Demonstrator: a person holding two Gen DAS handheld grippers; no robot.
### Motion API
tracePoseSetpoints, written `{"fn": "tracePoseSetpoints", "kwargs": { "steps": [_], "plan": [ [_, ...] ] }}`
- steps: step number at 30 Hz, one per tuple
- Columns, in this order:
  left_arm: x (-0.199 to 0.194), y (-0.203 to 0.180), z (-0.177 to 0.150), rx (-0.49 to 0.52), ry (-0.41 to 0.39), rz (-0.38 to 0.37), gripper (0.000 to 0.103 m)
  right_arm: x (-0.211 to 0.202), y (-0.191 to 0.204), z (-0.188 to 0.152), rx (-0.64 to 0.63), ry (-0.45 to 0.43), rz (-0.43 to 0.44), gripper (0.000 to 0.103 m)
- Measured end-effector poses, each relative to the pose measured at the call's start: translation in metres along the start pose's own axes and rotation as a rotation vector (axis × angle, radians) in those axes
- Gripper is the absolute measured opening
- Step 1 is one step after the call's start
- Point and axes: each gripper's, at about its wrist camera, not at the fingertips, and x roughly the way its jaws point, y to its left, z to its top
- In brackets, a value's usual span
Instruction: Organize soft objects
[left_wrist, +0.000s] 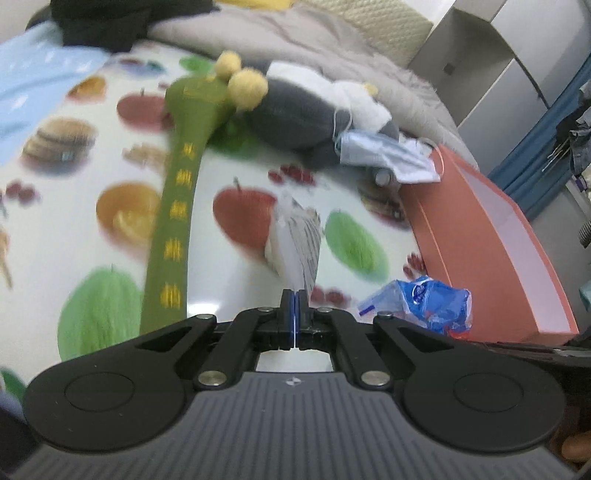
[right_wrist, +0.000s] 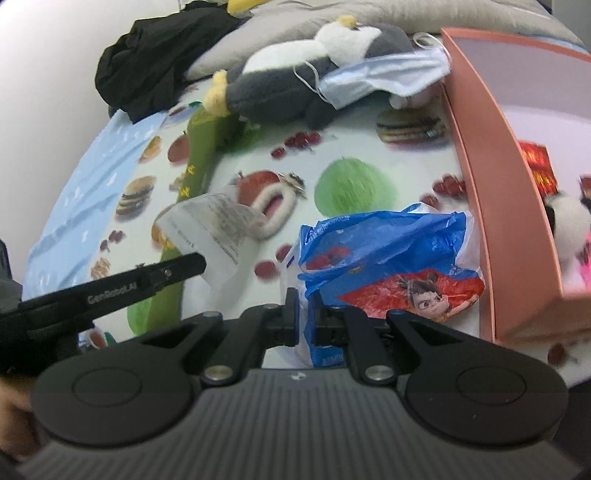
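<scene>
Fingers (left_wrist: 284, 314) of the left gripper (left_wrist: 294, 301) are pressed together on the bottom corner of one clear plastic packet (left_wrist: 295, 240) printed with lines of text, which stands up from them above the fruit-patterned cloth (left_wrist: 229, 177). In the right wrist view the same packet (right_wrist: 212, 221) hangs at the tip of the left gripper (right_wrist: 195, 263), which reaches in from the left. The right gripper (right_wrist: 303, 301) has its fingers (right_wrist: 291, 310) clamped on the near edge of one crumpled blue snack bag (right_wrist: 384, 254) with a red cartoon panel; the bag lies on the cloth just left of the box.

One long green plush strip (left_wrist: 175, 206) with yellow characters runs from the near left toward the far middle, ending under two yellow pompoms (left_wrist: 246, 85). Just right of them lies one grey-and-white plush penguin (right_wrist: 295, 81) on its side, with one pale blue face mask (right_wrist: 384, 74) draped over its right end. One fuzzy white ring with a pink centre (right_wrist: 273, 210) lies beyond the packet, a metal clip at its far end. One salmon-pink open box (right_wrist: 491, 155) stands along the right edge of the cloth, with blurred plush items inside. One black garment (right_wrist: 147, 59) is heaped at the far left, beside grey bedding (left_wrist: 295, 33).
</scene>
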Motion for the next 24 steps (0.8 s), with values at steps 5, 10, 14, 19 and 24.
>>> {"fn": "tracePoseSetpoints", "kwargs": {
  "steps": [5, 10, 14, 19, 24],
  "plan": [
    [-0.007, 0.000, -0.011, 0.008, 0.067, 0.000, 0.003, -0.004, -0.010, -0.012, 0.081, 0.006, -0.005, 0.017],
    [-0.024, 0.004, -0.014, 0.052, 0.081, 0.041, 0.050, -0.013, -0.020, -0.020, 0.183, -0.011, -0.024, 0.053],
    [-0.027, 0.009, -0.006, 0.069, 0.065, 0.074, 0.053, -0.020, -0.031, -0.020, 0.282, -0.047, -0.025, 0.061],
    [-0.011, 0.000, 0.010, 0.093, 0.053, 0.087, 0.056, -0.013, -0.035, -0.012, 0.361, -0.062, -0.033, 0.061],
    [0.014, -0.014, 0.019, 0.116, 0.056, 0.136, 0.058, -0.004, -0.036, -0.005, 0.398, -0.069, -0.067, 0.061]
  ]
}}
